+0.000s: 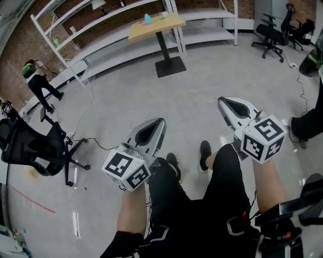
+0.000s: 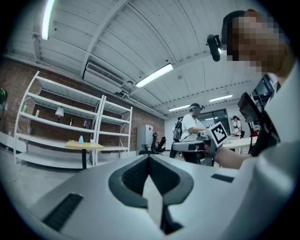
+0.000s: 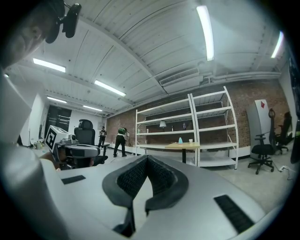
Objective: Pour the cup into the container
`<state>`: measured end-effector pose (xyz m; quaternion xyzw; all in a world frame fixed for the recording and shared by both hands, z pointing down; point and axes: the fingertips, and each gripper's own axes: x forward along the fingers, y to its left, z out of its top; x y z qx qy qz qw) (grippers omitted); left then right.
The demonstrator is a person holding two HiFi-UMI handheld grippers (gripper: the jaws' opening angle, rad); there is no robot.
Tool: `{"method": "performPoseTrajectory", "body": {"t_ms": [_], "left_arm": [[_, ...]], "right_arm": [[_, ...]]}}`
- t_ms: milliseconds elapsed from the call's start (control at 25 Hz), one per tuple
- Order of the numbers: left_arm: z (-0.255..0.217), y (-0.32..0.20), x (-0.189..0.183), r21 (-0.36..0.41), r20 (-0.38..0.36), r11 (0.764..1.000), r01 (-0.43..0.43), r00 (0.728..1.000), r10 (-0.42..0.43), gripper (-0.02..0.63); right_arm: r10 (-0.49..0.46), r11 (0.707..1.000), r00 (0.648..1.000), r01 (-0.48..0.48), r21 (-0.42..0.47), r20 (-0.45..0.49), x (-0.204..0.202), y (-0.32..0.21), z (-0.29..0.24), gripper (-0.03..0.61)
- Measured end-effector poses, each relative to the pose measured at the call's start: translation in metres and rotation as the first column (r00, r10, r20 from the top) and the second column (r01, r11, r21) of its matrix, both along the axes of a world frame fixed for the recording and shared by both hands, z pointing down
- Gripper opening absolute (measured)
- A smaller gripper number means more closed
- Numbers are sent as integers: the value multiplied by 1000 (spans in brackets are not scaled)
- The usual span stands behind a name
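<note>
Head view looks down on the left gripper at 7 o'clock of centre and the right gripper at 3 o'clock. Both are held level above the wearer's dark-trousered legs and black shoes, and both point toward 12 o'clock. Each carries its marker cube at the rear.

In the left gripper view the black pads meet at their tips, clenched on nothing. The right gripper view shows the same: pads pressed together, with only open floor beyond them.

The wooden table stands well apart from both tools at 12 o'clock, on a black pedestal in front of the white shelving. On its top sit a small teal item and, just beside it toward 3 o'clock, a small white cup. They are too small to tell what the teal item is, or whether the two touch. In the right gripper view the same table lies just toward 1 o'clock of the jaw tips. In the left gripper view it lies at 9 o'clock.

A black office chair stands on the grey floor at 9 o'clock. Past it, at 10 o'clock, is a person in dark clothes. Another black chair stands at 1 o'clock.
</note>
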<state>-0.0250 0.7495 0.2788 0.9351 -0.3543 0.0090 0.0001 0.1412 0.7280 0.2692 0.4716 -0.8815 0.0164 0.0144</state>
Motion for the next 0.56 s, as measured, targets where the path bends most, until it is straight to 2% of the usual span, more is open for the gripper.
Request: {"method": "performPoseTrajectory", "body": {"t_ms": [360, 560], "left_arm": [[6, -7, 1, -31, -7, 1000, 7, 1000, -7, 2], [0, -5, 0, -14, -21, 1000, -4, 1000, 4, 2]], "right_arm": [[-5, 1000, 1000, 5, -5, 3, 0, -5, 2, 2], [-10, 1000, 1000, 10, -1, -6, -4, -7, -1, 2]]}}
